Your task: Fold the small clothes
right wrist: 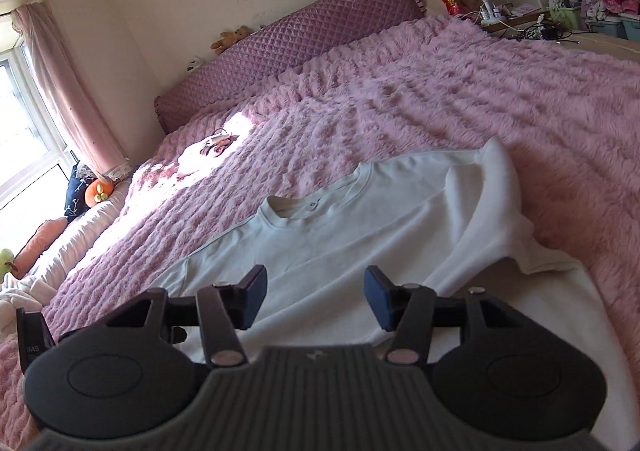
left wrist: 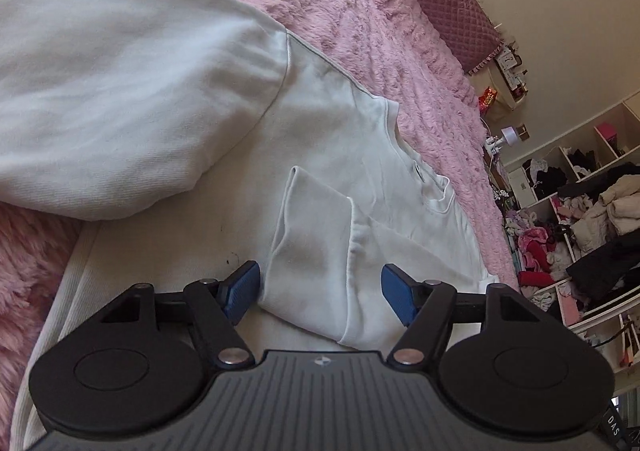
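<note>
The white sweatshirt [right wrist: 320,235] is lying flat on the pink bed [right wrist: 480,99], one sleeve [left wrist: 316,251] already folded across its chest. Both the left gripper [left wrist: 320,297] and right gripper [right wrist: 316,297] are hovering over the sweatshirt, jaws spread and holding nothing. The sleeve-folding step appears underway; next, the sleeve on the sweatshirt's other side [left wrist: 112,91] likely needs pinching and drawing inward.

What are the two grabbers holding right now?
Nothing. The left gripper and right gripper are both open above the white sweatshirt on the pink blanket.
</note>
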### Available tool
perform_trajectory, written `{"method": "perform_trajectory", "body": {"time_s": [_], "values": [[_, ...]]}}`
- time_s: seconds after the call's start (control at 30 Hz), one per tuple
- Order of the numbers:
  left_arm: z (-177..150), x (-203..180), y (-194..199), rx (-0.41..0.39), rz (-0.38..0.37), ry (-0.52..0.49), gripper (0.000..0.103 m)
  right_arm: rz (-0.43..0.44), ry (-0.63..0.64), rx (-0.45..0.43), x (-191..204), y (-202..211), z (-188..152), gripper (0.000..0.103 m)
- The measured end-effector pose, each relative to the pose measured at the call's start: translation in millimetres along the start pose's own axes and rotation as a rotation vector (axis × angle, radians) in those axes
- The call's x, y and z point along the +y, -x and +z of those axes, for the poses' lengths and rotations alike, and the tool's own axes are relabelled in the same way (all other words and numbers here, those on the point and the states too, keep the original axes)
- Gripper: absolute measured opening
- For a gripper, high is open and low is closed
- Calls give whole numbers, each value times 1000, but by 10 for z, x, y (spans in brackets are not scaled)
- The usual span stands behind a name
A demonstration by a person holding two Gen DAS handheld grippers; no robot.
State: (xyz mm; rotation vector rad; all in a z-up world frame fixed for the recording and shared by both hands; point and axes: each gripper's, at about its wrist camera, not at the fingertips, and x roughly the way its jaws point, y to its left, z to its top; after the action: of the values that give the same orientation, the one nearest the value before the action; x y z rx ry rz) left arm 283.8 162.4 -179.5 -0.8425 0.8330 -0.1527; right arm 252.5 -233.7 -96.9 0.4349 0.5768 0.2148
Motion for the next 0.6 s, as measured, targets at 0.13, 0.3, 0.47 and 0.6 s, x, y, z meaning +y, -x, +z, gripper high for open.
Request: {"method": "perform_trajectory", "body": {"time_s": [0.13, 0.3, 0.47, 0.6], "values": [[21, 49, -36, -18, 4, 49, 21, -73, -9, -14, -306, 162, -2, 53], [19, 10, 15, -43, -19, 39, 2, -154, 7, -17, -456, 194, -111, 53], [110, -254, 455, -223, -100, -49, 2, -213, 52, -26, -477, 123, -133, 55], [161, -328, 677, -329, -43, -108, 2, -279, 135, -38, -415, 70, -151, 58]]}}
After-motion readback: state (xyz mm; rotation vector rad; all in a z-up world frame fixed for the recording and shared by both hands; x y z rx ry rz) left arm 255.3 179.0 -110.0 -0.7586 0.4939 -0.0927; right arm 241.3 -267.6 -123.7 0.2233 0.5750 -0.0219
